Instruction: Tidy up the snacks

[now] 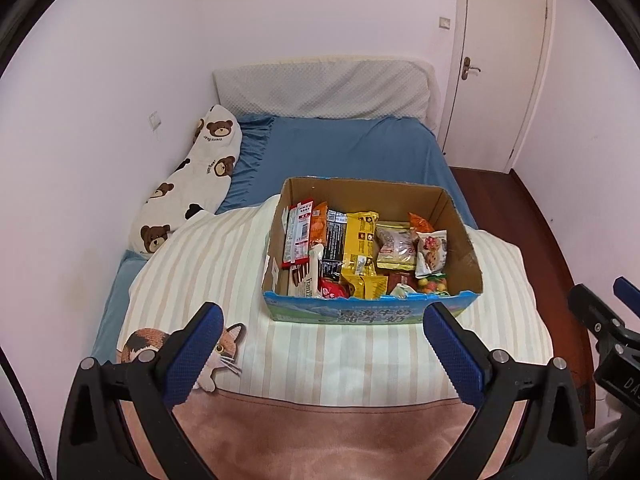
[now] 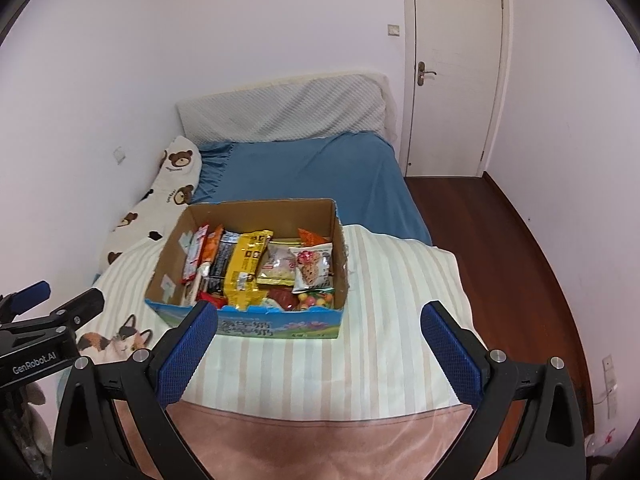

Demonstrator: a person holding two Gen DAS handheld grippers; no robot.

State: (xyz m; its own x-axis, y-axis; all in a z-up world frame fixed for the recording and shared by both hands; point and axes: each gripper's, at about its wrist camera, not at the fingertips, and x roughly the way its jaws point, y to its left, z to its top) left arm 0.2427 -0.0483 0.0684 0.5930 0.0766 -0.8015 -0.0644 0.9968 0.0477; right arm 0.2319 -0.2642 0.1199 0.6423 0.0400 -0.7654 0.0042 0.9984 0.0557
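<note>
The box (image 1: 372, 312) of snacks sits open-topped on a striped quilt (image 1: 224, 264) on the bed (image 1: 352, 148), its blue printed front wall toward the cameras. Inside, packets stand packed in rows: a red packet (image 1: 298, 236) at the left, an orange one just beside it, a black packet (image 1: 334, 240), a tall yellow bag (image 1: 360, 240) in the middle, a pale bag (image 1: 394, 248) right of that, and a white cookie packet (image 1: 430, 254) at the right wall. Along the near wall lie a small red pack, more yellow packs and a clear bag of coloured sweets (image 1: 432, 284).

The left hand-held gripper (image 1: 320, 324) hangs above the near part of the quilt, its blue-padded fingers (image 1: 192, 356) spread wide and holding nothing, the box's front wall between the tips in its own view. The right hand-held gripper (image 2: 318, 320) is likewise spread and empty, just right of the left one and level with it; each shows at the edge of the other's view.

A cat picture (image 1: 224, 344) is printed on the quilt near the left. A pink blanket (image 1: 320, 436) covers the near end of the bed. A bear-print pillow (image 1: 192, 184) lies along the left wall, a grey headboard cushion (image 1: 320, 88) at the far end. A white door (image 1: 500, 60) stands closed at the far right, with dark wood floor (image 2: 500, 260) beside the bed.
</note>
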